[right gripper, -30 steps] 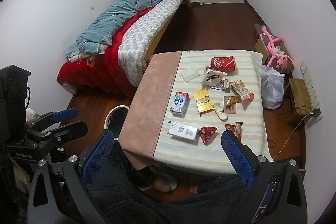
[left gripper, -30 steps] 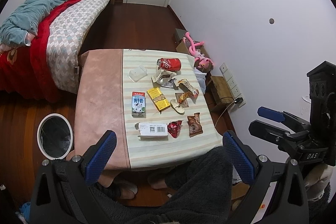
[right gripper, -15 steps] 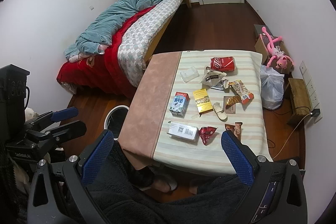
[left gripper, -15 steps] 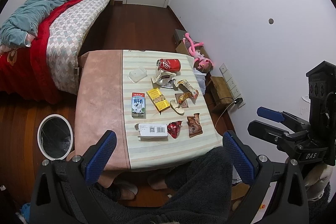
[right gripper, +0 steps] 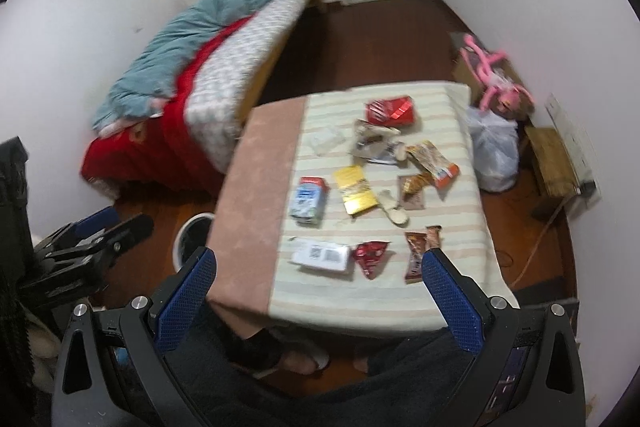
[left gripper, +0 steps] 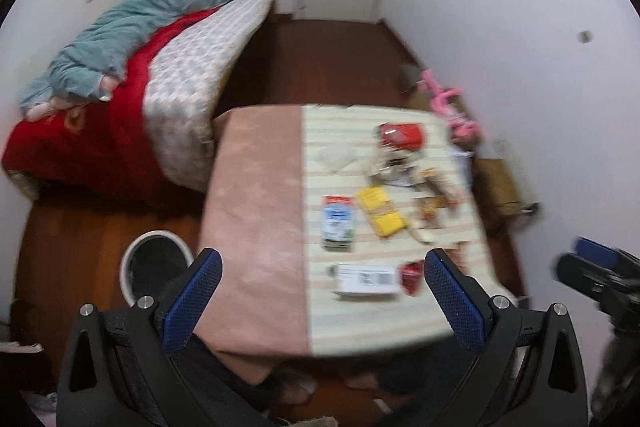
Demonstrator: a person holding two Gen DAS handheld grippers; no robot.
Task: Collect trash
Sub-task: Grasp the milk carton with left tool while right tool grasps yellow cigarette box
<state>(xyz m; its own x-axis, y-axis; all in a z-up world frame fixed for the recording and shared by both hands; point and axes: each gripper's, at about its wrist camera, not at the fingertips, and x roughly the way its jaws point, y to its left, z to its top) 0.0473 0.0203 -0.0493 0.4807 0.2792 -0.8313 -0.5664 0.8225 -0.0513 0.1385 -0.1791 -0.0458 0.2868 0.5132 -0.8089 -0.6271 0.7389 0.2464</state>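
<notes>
Both views motion-blurred. Left gripper and right gripper both held above the table's near edge, jaws spread wide, nothing between them. Trash lies scattered on the striped half of the table: one red can, one milk carton, one yellow box, one white labelled box, one red wrapper, one brown wrapper, one orange snack bag, crumpled wrappers mid-table, count unclear. One white trash bin on the floor left of the table. One bed, one pink plush toy.
</notes>
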